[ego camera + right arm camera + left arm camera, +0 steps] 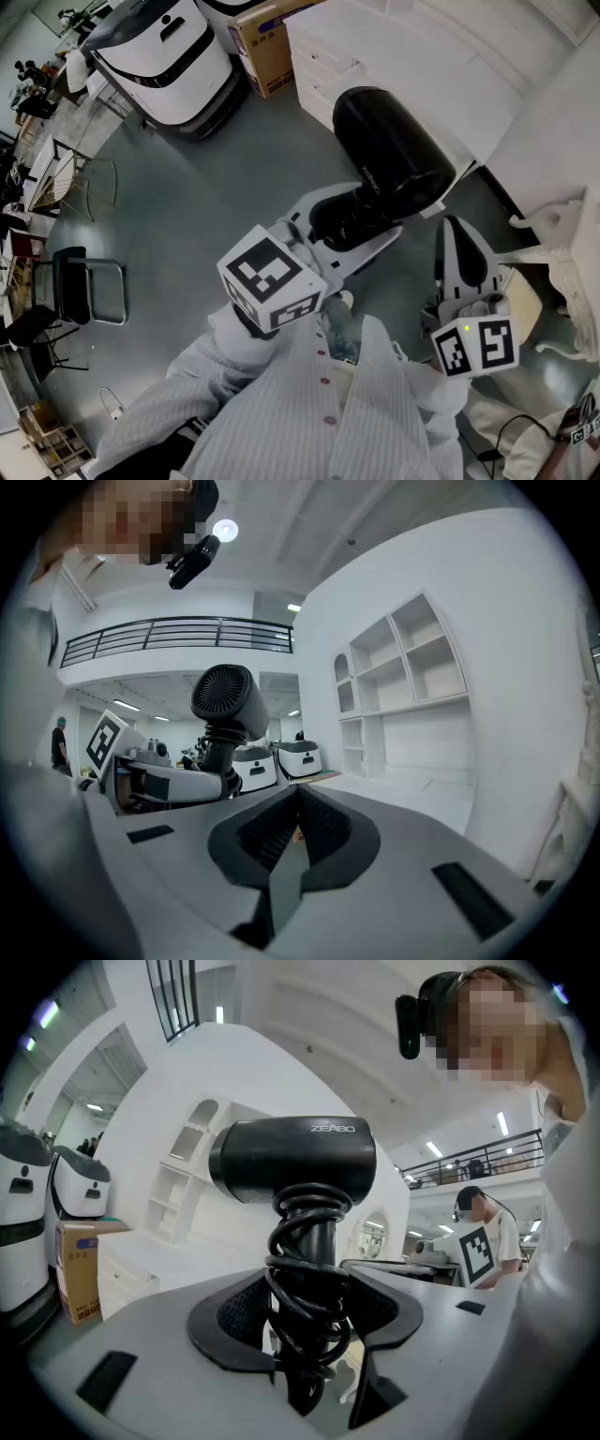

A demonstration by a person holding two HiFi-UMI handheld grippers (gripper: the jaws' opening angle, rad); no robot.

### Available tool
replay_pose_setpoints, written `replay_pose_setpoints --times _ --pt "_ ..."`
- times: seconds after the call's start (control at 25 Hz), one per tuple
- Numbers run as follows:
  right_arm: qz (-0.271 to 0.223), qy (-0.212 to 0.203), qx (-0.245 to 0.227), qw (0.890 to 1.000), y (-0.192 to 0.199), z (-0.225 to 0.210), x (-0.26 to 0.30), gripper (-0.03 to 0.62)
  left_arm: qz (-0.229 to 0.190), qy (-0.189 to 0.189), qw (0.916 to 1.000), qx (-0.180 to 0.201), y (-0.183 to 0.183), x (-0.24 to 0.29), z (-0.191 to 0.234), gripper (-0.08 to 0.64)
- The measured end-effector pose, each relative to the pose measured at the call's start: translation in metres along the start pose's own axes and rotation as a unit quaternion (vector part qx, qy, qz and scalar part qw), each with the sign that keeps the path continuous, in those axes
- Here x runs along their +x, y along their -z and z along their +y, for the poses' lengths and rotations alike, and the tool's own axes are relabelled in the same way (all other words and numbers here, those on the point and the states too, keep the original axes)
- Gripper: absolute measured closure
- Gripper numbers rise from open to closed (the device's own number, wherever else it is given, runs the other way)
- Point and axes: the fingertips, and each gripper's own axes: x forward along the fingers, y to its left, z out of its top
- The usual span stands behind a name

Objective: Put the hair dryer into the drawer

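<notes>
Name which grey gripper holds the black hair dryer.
The left gripper: its jaws clamp the black hair dryer by its cord-wrapped handle; the right gripper is shut, empty.

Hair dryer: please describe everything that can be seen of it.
The hair dryer is black and matt, like plastic, with a short round barrel, pale print on its side and a grille behind. Its black cord is wound round the handle. It stands upright in the air, handle clamped between the fingers of the left gripper.

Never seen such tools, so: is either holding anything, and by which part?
The left gripper grips the hair dryer by its cord-wrapped handle; the right gripper holds nothing.
</notes>
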Motion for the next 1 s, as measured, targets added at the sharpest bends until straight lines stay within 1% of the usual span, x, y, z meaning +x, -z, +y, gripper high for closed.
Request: replay_pose_setpoints --times 0.32,0.48,0.72,1.0 --pt "0.000 -0.003 -0.011 1.000 0.003 0.000 0.000 0.581 -0.008 -0.002 1.0000 0.005 -0.001 0.001 0.002 0.322" --pt "-0.001 -0.007 -0.017 1.000 0.001 -0.005 -0.002 0.581 -0.017 -0.007 0.9998 0.002 -0.004 0.005 0.002 0.322" --pt "-0.004 -0.013 -0.025 1.000 0.001 -0.015 -0.010 0.581 -0.031 -0.022 0.9992 0.008 -0.008 0.008 -0.004 0.322" --pt "-0.001 -0.014 -0.017 1.000 0.005 -0.032 -0.007 0.581 -0.033 -0.033 0.9989 0.007 -0.008 0.018 0.000 0.322"
